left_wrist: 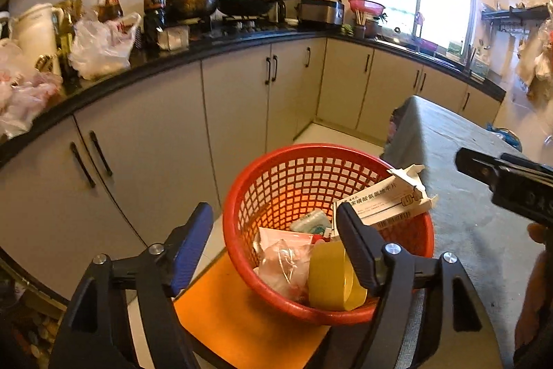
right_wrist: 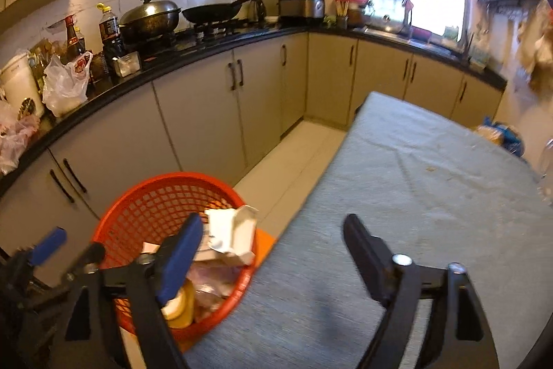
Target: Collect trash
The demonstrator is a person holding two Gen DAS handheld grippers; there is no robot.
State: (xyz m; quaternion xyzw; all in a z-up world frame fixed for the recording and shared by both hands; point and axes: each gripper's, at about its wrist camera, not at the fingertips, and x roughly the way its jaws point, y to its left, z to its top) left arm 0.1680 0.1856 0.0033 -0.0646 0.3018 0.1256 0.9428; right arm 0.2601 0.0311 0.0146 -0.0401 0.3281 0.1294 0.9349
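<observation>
Now both grippers stand released above the corner of the kitchen table. The left gripper [left_wrist: 276, 241] has its jaws wide apart, one blue pad at 9 o'clock and one black finger at 3 o'clock in its own view, and nothing is pressed between them. Behind and below them sits the red basket [left_wrist: 297, 175], a round plastic one with a grid wall, standing on an orange board [left_wrist: 238, 327].

Inside the basket lies the trash. A white medicine box [left_wrist: 383, 199] with torn flaps leans against the wall at 2 o'clock and sticks out over the rim. A yellow tape roll [left_wrist: 331, 279] lies at 5 o'clock, touching the lower wall. A crumpled clear wrapper [left_wrist: 283, 265] lies just beside the roll, toward 7 o'clock, and a small pale green packet [left_wrist: 311, 222] lies near the middle.

The right gripper [right_wrist: 273, 251] also has open jaws, and they are empty. It hangs over the table [right_wrist: 414, 161], which wears a grey-green cloth. From this side the basket is at 8 o'clock, touching the edge of the table, and the box points toward 1 o'clock. In the left view, one black finger of the right gripper comes in at 3 o'clock, with a part of the person's hand [left_wrist: 537, 232] under it.

At 12 o'clock runs a black countertop [left_wrist: 207, 47] with pans, bottles and plastic bags.
</observation>
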